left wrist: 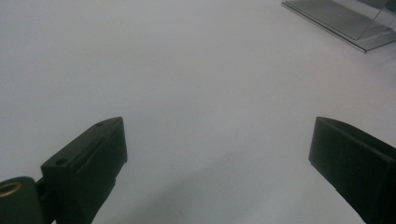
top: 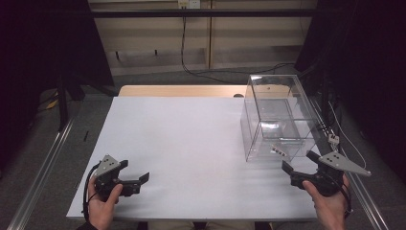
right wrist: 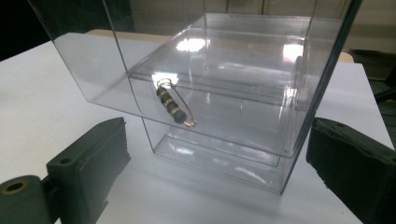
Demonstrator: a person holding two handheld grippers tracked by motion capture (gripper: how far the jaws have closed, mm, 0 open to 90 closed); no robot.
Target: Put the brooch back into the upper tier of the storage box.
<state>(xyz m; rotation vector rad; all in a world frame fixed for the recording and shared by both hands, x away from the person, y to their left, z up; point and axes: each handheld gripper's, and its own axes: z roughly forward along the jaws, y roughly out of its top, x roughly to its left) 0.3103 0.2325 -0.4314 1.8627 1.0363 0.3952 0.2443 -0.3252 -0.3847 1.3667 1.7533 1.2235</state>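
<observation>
A clear plastic box (top: 275, 115) stands on the right side of the white table (top: 191, 143). It holds a clear drawer with a small beaded wire handle (top: 279, 151) on the front facing me. My right gripper (top: 298, 161) is open just in front of the box, held by a hand. In the right gripper view the handle (right wrist: 173, 105) sits ahead of the open right gripper (right wrist: 217, 140), left of centre. My left gripper (top: 135, 171) is open low over the table's front left, with bare table between the jaws of the left gripper (left wrist: 217, 140). A corner of the box (left wrist: 345, 18) shows far off.
A strip of wooden tabletop (top: 182, 90) shows behind the white surface. Metal rails (top: 43, 163) run along the floor on both sides. A black cable (top: 191, 72) trails on the floor behind the table. Dark curtains hang left and right.
</observation>
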